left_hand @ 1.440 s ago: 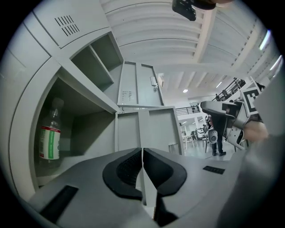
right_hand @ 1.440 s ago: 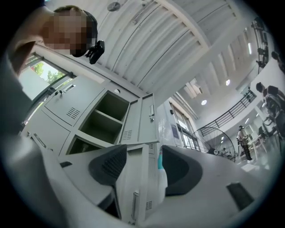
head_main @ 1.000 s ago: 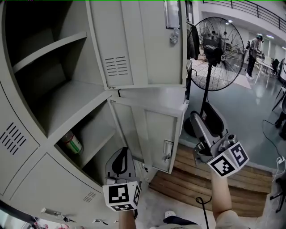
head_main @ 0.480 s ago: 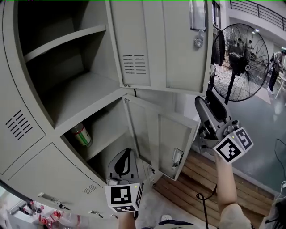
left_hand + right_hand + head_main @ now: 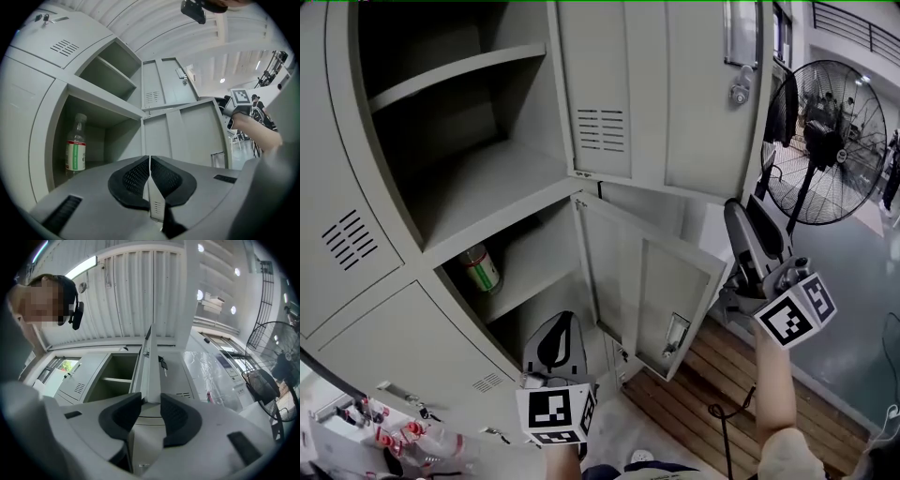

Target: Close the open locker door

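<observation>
1. My right claw [image 5: 150,398] has just been closing. It now stands narrow on the free edge of the lower locker door [image 5: 661,281], near the door's top outer corner. The pads look to bear on both faces of the panel.
2. To do this well, I judge the pinch should be light. The hand should swing in an arc about the hinge side, toward the lower compartment [image 5: 530,267]. A straight shove could twist the thin panel or slip it out of the pads.
3. I should let go before the edge meets the frame, or the claw could be caught between them. A push on the outer face near the latch [image 5: 675,330] would finish the job.
4. The door stands wide open, edge-on to my right claw. It hangs just under the upper locker door [image 5: 675,94], which is open too.
5. My left claw [image 5: 149,159] is pressed together and empty. It sits low in front of the lower compartment, apart from the door, and belongs outside the door's sweep.
6. A bottle [image 5: 480,268] stands well inside the compartment, so I judge it will not block the closing.
</observation>
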A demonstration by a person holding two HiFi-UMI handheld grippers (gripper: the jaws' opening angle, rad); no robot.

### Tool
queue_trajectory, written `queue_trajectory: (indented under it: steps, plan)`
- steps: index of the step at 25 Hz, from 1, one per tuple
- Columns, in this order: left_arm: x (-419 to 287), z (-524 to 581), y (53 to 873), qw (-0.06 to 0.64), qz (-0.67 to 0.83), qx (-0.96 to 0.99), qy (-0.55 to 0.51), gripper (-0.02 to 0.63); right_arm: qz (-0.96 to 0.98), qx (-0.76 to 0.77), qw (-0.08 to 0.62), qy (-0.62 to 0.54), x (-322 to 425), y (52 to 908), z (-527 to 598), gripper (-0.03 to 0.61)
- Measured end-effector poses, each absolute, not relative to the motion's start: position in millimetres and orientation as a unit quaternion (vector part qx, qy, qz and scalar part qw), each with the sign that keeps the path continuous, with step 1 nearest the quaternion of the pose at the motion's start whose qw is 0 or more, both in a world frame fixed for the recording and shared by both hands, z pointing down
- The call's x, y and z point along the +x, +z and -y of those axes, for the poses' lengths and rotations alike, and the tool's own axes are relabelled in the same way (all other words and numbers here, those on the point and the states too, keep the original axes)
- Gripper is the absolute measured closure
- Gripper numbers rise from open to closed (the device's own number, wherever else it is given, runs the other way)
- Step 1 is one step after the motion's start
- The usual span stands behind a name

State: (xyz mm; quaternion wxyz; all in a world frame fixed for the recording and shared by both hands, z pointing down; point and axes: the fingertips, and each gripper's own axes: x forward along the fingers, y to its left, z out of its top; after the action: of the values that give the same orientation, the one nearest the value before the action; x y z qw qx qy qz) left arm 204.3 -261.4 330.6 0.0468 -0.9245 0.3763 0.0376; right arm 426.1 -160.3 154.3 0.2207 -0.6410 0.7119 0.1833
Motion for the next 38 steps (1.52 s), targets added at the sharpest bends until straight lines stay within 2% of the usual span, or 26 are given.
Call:
queue_trajectory:
  steps: [11,18,38]
  plan:
    - [211.3,254.0,327.6,0.047,-0.354,-0.933,0.041,0.6,-0.733,-0.637,0.137,0.194,401.9,154.8,147.3,0.466]
    - [210.0,254.6,324.4,0.043,-0.329,-0.942,0.041,0.6,-0.731,-0.657,0.093,0.159,392.2,154.7,143.4,0.469]
    - [198.7,249.4,322.2,0.034,-0.286,-0.956,0.051,0.6,-0.709,-0.687,0.064,0.145,340.2,153.5,130.9,0.479]
